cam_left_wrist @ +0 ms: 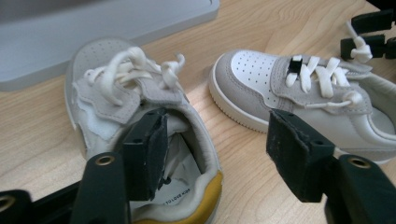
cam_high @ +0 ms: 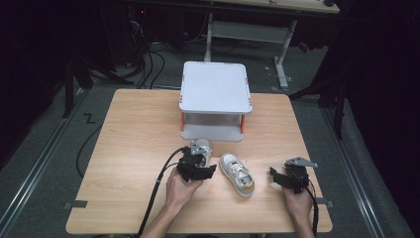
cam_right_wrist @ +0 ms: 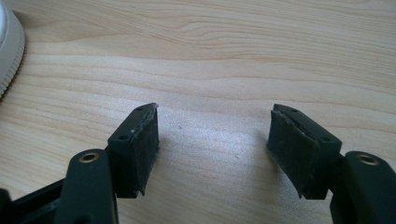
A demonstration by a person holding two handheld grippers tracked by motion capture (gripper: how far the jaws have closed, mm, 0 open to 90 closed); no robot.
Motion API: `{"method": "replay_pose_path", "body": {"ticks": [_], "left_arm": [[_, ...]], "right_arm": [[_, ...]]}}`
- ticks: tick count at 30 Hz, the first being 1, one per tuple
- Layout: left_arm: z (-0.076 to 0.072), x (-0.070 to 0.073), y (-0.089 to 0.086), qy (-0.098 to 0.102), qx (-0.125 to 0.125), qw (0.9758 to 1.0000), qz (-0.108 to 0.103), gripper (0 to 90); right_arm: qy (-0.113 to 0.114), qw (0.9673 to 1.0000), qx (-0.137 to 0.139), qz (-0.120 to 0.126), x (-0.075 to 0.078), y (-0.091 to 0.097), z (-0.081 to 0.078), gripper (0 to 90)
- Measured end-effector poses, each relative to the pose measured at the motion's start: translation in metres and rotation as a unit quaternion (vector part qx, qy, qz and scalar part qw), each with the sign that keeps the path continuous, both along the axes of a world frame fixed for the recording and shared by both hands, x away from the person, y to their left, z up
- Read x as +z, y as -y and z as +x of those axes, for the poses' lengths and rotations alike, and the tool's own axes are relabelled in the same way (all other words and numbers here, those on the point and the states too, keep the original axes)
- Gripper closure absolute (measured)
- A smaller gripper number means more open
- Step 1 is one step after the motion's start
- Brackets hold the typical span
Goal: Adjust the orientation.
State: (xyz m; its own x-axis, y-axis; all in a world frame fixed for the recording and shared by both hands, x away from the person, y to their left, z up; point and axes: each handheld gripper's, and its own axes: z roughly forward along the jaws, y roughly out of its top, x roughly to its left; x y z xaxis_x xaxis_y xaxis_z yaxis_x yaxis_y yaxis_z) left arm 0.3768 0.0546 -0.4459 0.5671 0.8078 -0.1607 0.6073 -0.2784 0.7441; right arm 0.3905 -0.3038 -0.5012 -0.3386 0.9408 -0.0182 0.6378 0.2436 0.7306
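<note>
Left gripper view: shoe point(cam_left_wrist: 140, 154) between hand-held gripper point(cam_left_wrist: 217, 154) jaws.

Left tool point(cam_left_wrist: 217, 154) agape, one jaw inside near shoe point(cam_left_wrist: 135, 135), second shoe point(cam_left_wrist: 317, 98) beside.

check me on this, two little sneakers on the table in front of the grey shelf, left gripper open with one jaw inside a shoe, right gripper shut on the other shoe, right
Not quite. The right gripper isn't shut on a shoe: the right gripper view shows its jaws apart over bare table. The rest holds: two sneakers, one with a left gripper jaw in its opening, the other beside it, before the grey shelf.
</note>
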Motion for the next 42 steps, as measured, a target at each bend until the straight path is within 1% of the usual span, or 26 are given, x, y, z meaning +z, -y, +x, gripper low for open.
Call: {"method": "replay_pose_path", "body": {"ticks": [3, 6, 8, 11, 13, 16, 22, 24, 26, 30, 35, 39, 42], "left_arm": [[0.0, 0.006, -0.003, 0.001, -0.002, 0.9998, -0.018, 37.6], [0.0, 0.013, -0.007, 0.015, 0.002, 0.9997, -0.021, 37.0], [0.0, 0.015, -0.011, 0.014, 0.006, 0.9995, -0.029, 36.8], [-0.001, 0.018, -0.017, 0.019, 0.011, 0.9992, -0.034, 36.4], [-0.003, 0.02, -0.021, 0.027, 0.011, 0.999, -0.034, 36.1], [-0.003, 0.023, -0.026, 0.032, 0.015, 0.9988, -0.035, 35.9], [-0.005, 0.027, -0.036, 0.035, 0.021, 0.9986, -0.033, 35.4], [-0.006, 0.029, -0.04, 0.038, 0.02, 0.9987, -0.028, 35.4], [-0.008, 0.031, -0.045, 0.044, 0.022, 0.9984, -0.028, 35.1], [-0.011, 0.036, -0.056, 0.052, 0.025, 0.9977, -0.035, 34.7], [-0.014, 0.038, -0.071, 0.059, 0.039, 0.9962, -0.051, 33.7], [-0.017, 0.04, -0.079, 0.065, 0.047, 0.9954, -0.053, 33.2], [-0.019, 0.041, -0.086, 0.069, 0.051, 0.9951, -0.049, 33.0]], "right_arm": [[0.0, 1.0, 0.0, 0.0, 0.0, 0.0, 0.0, 33.8], [0.0, 1.0, 0.0, 0.0, 0.0, 0.0, 0.0, 33.8], [0.0, 1.0, 0.0, 0.0, 0.0, 0.0, 0.0, 33.8], [0.0, 1.0, 0.0, 0.0, 0.0, 0.0, 0.0, 33.7], [0.0, 1.0, 0.0, 0.0, 0.0, 0.0, 0.0, 33.8], [0.0, 1.0, 0.0, 0.0, 0.0, 0.0, 0.0, 33.8], [0.0, 1.0, 0.0, 0.0, 0.0, 0.0, 0.0, 33.8], [0.0, 1.0, 0.0, 0.0, 0.0, 0.0, 0.0, 33.8], [0.0, 1.0, 0.0, 0.0, 0.0, 0.0, 0.0, 33.8], [0.0, 1.0, 0.0, 0.0, 0.0, 0.0, 0.0, 33.8], [0.0, 1.0, 0.0, 0.0, 0.0, 0.0, 0.0, 33.8], [0.0, 1.0, 0.0, 0.0, 0.0, 0.0, 0.0, 33.8], [0.0, 1.0, 0.0, 0.0, 0.0, 0.0, 0.0, 33.8]]}}
